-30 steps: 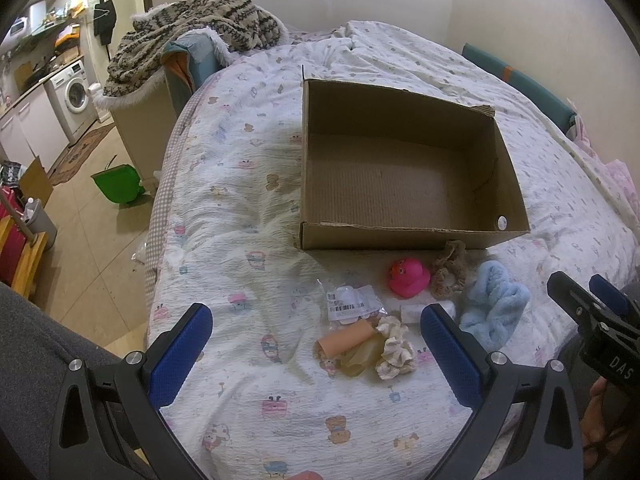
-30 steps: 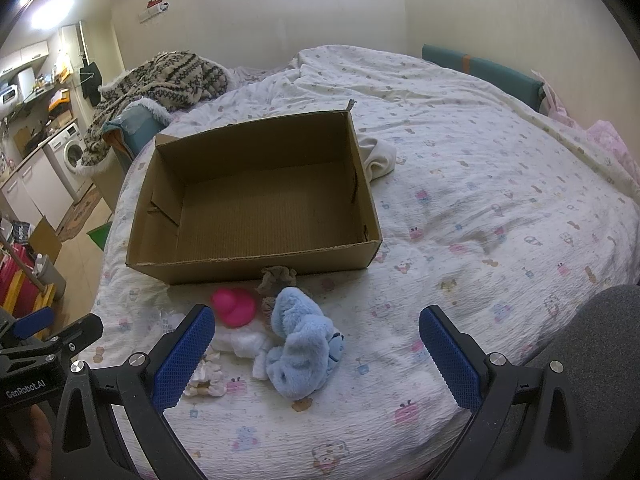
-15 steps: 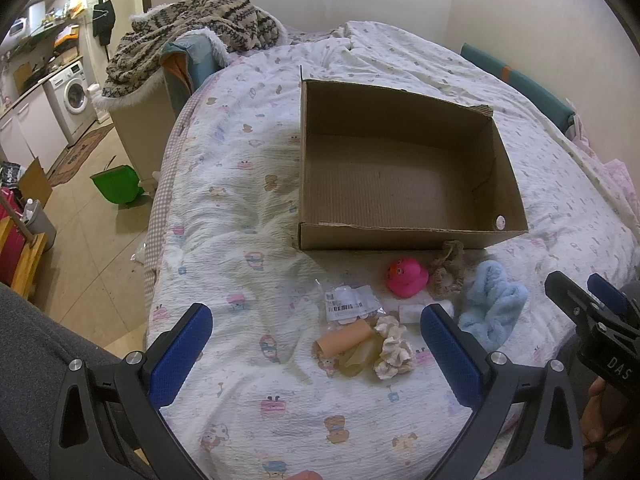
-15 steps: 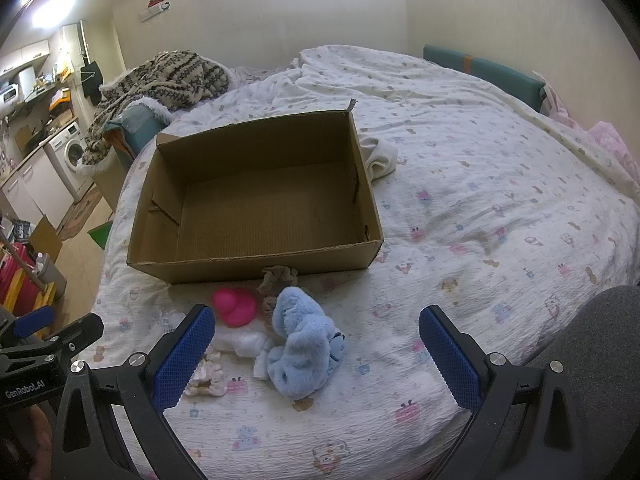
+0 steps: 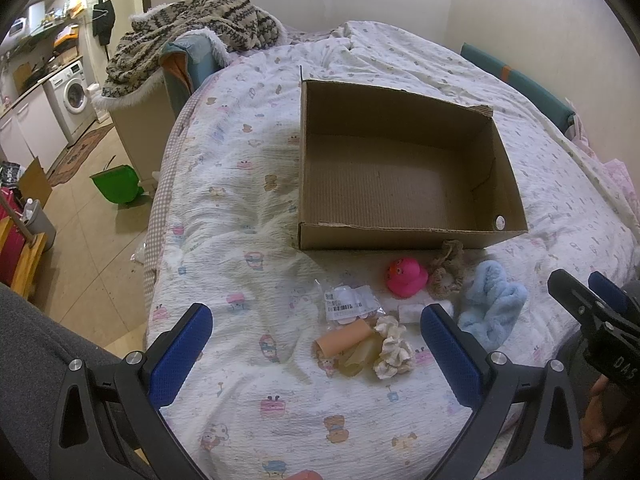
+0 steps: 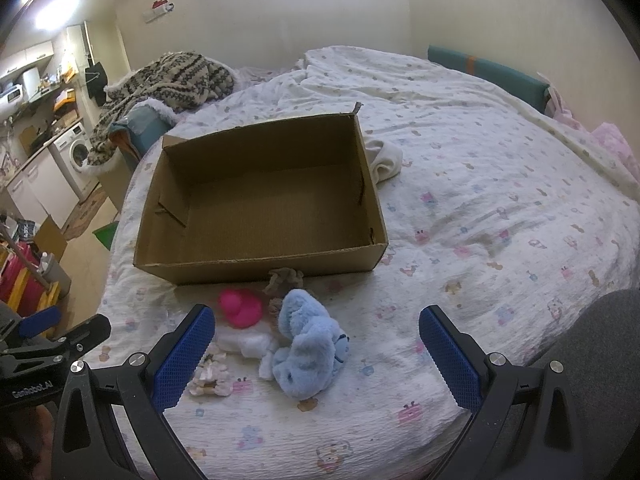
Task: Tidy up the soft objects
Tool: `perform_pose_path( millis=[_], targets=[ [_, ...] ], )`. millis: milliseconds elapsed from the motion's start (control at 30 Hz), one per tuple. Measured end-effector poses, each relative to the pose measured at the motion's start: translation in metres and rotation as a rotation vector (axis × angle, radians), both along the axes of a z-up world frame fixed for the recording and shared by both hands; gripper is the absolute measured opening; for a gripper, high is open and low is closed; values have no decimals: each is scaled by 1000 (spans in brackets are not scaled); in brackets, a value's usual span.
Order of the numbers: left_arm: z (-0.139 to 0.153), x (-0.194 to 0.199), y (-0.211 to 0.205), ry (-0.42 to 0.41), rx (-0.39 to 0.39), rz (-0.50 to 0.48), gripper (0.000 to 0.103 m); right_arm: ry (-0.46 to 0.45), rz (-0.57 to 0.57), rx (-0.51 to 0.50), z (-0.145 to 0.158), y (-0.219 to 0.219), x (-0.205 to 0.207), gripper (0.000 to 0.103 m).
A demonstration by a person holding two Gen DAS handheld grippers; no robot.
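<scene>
Hovering above the bed (image 5: 248, 208) with both sets of jaws spread wide and holding nothing: left gripper (image 5: 316, 344), right gripper (image 6: 316, 344). Lying just in front of the empty cardboard box (image 6: 260, 200), beside the pink rubber duck (image 6: 241, 307): blue plush toy (image 6: 306, 344). Probably light, squashy, not fragile or slippery. Best pinched across the thick middle, closing deep.

Left gripper (image 5: 316, 344), right gripper (image 6: 316, 344): black angular frames, blue cross-hatched pads on jaws, silver screws. White lettering "GenRobot.AI" and "DAS" on bodies. Grey trousers (image 5: 36, 360).
</scene>
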State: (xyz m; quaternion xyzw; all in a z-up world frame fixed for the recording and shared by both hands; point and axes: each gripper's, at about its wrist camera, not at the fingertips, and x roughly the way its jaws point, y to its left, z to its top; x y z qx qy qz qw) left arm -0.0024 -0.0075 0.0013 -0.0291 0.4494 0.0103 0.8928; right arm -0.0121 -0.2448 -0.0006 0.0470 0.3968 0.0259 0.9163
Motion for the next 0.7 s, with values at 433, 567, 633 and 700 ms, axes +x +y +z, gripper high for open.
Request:
perform_pose_path(
  millis=[433,567,633,700],
  targets=[
    [16,21,10,32,-13,9,103,112,11,126,6,-31,35,103],
    [20,35,15,45,-9,21,103,171,21,155,-1,-40,50,103],
    [19,44,18,64,-5,31,103,213,20,189,-8,-45,56,103],
    [14,51,21,84,-3,46,103,255,6,210,-18,-51,62,103]
  ],
)
